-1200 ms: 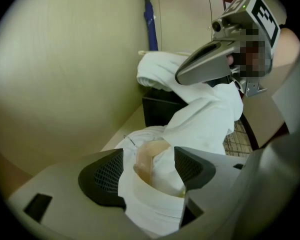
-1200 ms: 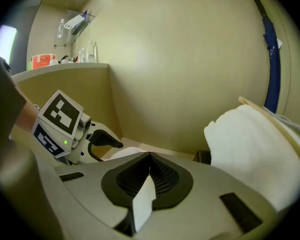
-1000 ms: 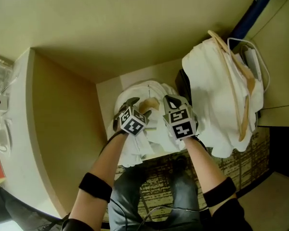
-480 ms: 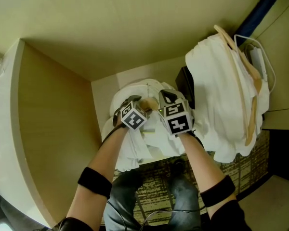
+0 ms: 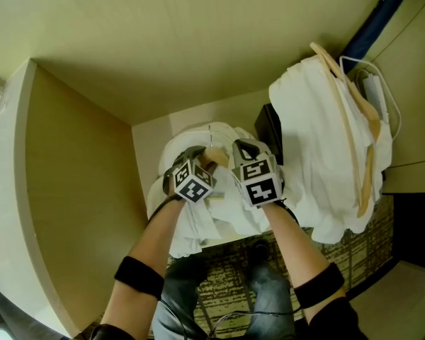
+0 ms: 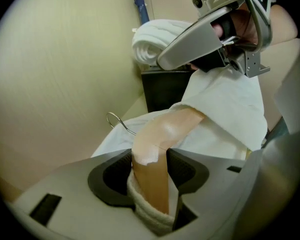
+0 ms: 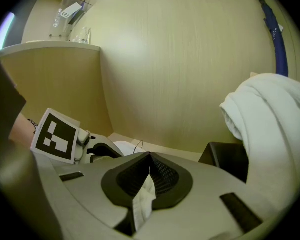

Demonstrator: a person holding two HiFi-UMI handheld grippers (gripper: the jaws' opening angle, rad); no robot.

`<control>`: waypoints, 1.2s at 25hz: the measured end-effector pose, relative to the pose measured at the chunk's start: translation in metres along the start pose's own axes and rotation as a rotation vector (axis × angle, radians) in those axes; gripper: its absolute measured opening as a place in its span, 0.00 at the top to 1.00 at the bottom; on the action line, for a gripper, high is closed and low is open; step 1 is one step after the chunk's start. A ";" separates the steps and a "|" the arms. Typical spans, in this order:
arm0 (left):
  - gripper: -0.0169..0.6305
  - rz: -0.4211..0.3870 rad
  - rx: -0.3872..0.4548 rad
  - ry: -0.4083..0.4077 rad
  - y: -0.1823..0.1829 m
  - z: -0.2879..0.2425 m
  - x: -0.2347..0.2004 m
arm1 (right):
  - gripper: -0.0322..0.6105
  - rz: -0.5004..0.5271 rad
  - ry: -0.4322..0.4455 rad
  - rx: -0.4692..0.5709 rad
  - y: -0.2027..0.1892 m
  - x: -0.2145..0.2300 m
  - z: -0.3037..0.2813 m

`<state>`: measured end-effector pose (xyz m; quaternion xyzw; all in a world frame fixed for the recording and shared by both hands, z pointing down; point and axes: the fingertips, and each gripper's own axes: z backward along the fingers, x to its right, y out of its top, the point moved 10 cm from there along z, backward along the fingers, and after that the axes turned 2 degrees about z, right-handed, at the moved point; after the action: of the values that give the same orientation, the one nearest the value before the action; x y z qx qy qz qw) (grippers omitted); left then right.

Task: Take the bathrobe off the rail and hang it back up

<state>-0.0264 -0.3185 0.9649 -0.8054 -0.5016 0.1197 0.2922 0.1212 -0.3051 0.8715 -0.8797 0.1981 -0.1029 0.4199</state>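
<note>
Left gripper [image 6: 149,170], jaws just closing, clamps the hanger [image 6: 162,134] with robe cloth against it. Right gripper [image 7: 148,178] is pressed together on a fold of the bathrobe [image 5: 193,225], which lies heaped beneath both grippers.

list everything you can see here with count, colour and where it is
bathrobes: 2, white; low bathrobe under the grippers, hanging bathrobe at right
wooden hangers: 2, tan; hanger inside the low bathrobe, other hanger on the hanging bathrobe
umbrella: 1, blue; top right, against the wall
black box: 1, black; behind the low bathrobe
carpet: 1, brown patterned; floor
left gripper: 1, grey; jaws have just been closing, now on the hanger
right gripper: 1, grey; shut on the low bathrobe's cloth
forearms: 2, black bands; bottom
</note>
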 end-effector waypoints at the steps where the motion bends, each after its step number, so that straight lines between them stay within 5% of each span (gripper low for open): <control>1: 0.65 -0.005 0.010 0.040 0.001 0.004 -0.001 | 0.91 0.001 -0.008 0.007 0.002 0.000 0.003; 7: 0.65 -0.132 0.091 0.369 0.027 0.052 -0.010 | 0.91 0.004 -0.095 0.076 0.025 0.009 0.032; 13: 0.66 -0.213 0.173 0.598 0.075 0.129 -0.011 | 0.91 0.006 -0.143 0.134 0.072 0.017 0.074; 18: 0.66 -0.285 0.224 0.699 0.117 0.191 -0.010 | 0.91 0.029 -0.158 0.201 0.129 0.023 0.119; 30: 0.66 -0.315 0.393 0.882 0.261 0.370 0.003 | 0.91 0.130 -0.168 0.383 0.273 0.025 0.268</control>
<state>-0.0118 -0.2717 0.5150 -0.6235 -0.4141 -0.1851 0.6368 0.1659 -0.2840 0.4912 -0.7745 0.1959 -0.0378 0.6002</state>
